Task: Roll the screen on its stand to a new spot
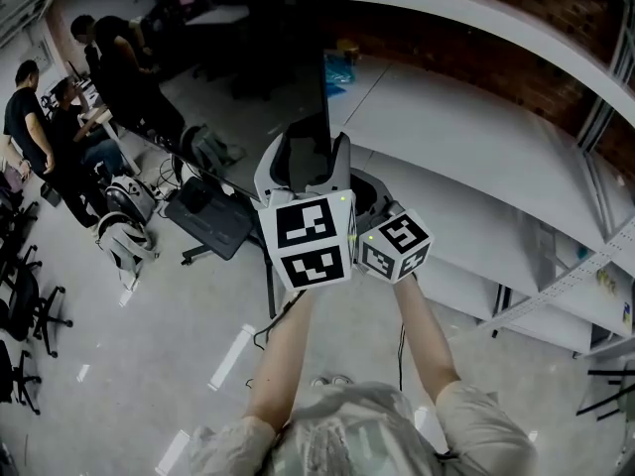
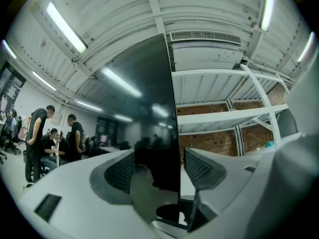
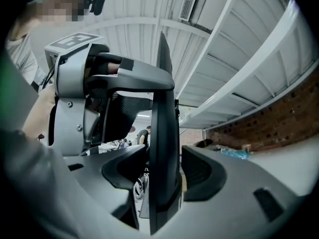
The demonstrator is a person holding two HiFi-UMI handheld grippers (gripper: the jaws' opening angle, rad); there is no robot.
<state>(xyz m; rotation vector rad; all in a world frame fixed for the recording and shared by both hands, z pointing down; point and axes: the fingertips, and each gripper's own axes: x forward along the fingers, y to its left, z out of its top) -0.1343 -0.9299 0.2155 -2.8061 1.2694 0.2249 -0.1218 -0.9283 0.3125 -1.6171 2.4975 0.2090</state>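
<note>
A large dark screen stands on a black stand whose base rests on the floor below it. My left gripper straddles the screen's near edge. In the left gripper view the glossy panel runs between the jaws of the left gripper; they stand wide apart, with a gap to the right pad. My right gripper sits just right of it. In the right gripper view the jaws of the right gripper are closed on the thick screen edge, with the left gripper's body beside it.
White shelving racks run along a brick wall on the right. People gather at desks at far left, with office chairs and bags on the floor. Cables trail by the person's feet.
</note>
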